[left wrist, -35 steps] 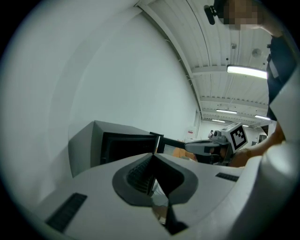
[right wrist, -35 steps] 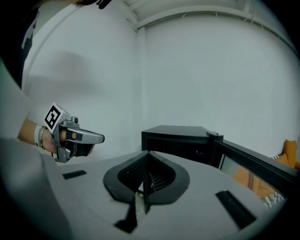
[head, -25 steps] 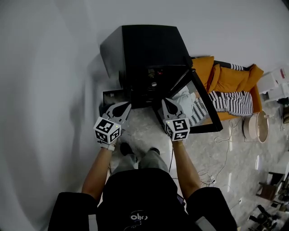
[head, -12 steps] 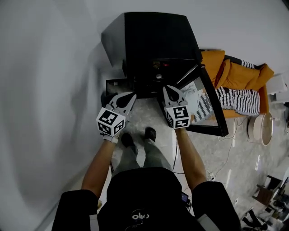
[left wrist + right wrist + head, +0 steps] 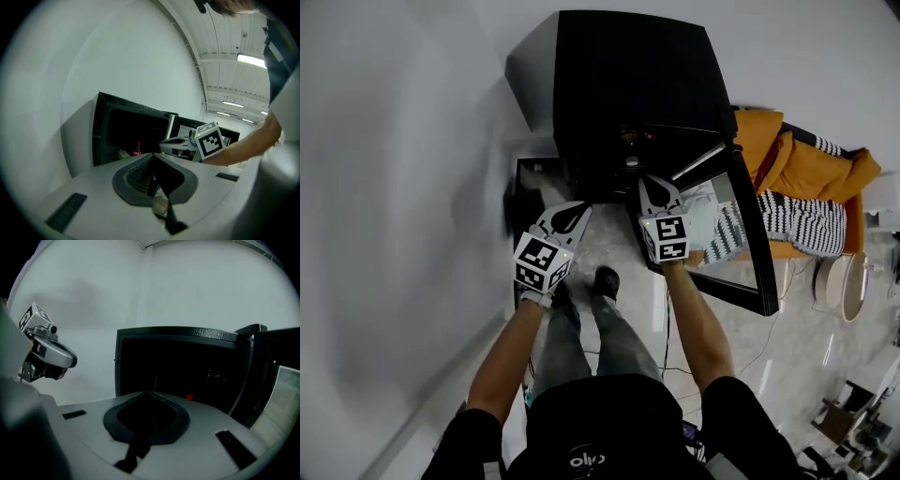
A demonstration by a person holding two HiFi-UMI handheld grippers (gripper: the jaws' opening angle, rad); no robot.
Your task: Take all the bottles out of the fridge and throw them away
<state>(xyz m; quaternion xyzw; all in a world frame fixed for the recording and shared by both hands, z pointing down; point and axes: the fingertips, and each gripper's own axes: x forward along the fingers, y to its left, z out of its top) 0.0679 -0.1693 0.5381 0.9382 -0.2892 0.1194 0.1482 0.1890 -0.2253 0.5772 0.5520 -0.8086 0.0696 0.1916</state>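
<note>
L gripper (image 5: 578, 208) and R gripper (image 5: 652, 184): jaws together on both, nothing between them. They're side by side in front of the open black fridge (image 5: 628, 84), pointing into it. Red-cap bottle (image 5: 137, 149) stands inside the fridge, apart from both. Glass door (image 5: 742, 234) hangs open on the R.

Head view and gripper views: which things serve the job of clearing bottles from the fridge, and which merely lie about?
Job: black fridge, its open door, red-capped bottle inside, left gripper, right gripper.
Lying about: orange cushions, striped blanket.
</note>
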